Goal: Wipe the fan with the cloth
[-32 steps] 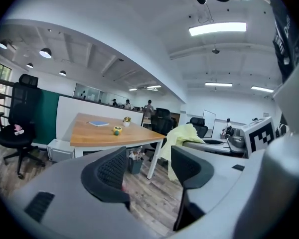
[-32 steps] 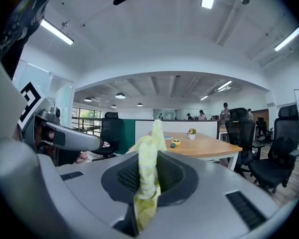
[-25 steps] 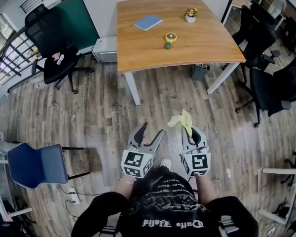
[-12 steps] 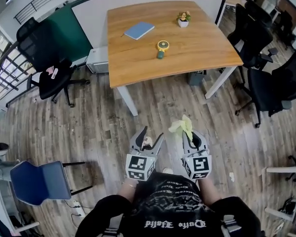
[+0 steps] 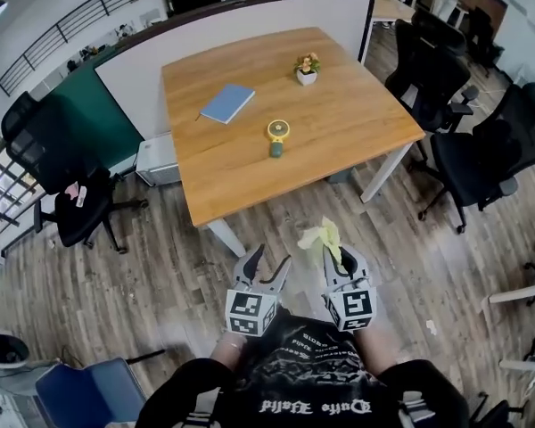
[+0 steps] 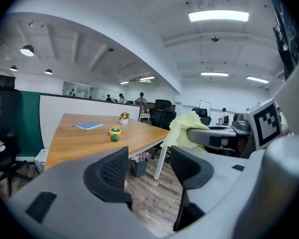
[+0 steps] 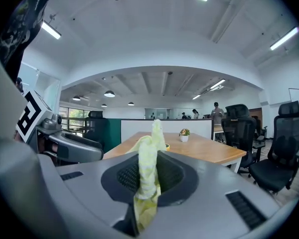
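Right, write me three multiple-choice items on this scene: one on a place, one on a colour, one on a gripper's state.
1. Where does the fan stand?
A. on the floor
B. on the wooden table
C. on a chair

2. What colour is the notebook?
A. blue
B. red
C. black

3. How is the right gripper?
A. open, empty
B. shut on the fan
C. shut on the cloth

Answers:
1 B, the head view shows it near the middle of the tabletop.
2 A, its cover is plain blue.
3 C, the right gripper view shows the jaws pinching the yellow-green cloth.
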{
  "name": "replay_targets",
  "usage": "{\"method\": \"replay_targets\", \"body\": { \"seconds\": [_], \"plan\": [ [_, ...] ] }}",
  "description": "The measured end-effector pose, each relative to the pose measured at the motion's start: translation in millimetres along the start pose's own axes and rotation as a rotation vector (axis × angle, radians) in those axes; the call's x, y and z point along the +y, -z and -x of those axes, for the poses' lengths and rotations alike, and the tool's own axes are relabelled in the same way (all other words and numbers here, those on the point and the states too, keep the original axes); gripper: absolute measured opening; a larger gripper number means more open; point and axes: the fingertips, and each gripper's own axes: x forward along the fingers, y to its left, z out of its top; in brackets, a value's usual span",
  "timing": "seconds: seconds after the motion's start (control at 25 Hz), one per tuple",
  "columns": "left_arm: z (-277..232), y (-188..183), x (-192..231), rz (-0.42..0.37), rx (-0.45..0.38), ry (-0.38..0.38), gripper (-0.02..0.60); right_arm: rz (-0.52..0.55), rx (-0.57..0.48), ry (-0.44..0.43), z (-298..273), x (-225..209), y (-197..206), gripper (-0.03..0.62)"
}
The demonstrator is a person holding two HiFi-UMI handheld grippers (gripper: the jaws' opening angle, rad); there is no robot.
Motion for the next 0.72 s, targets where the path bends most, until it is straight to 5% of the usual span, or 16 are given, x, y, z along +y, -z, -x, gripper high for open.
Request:
{"method": "replay_targets", "body": {
  "seconds": [0.36,0.72],
  "plan": [
    [-47,-30,83,-0.022,0.013,0.035,0.284,-0.037,0.021,0.051,-82,14,-7,0.049],
    [-80,-33,113,-0.006,0.032,0.008,0.284,-0.033,0.069,0.018,-125,11,-3,0.049]
  ]
}}
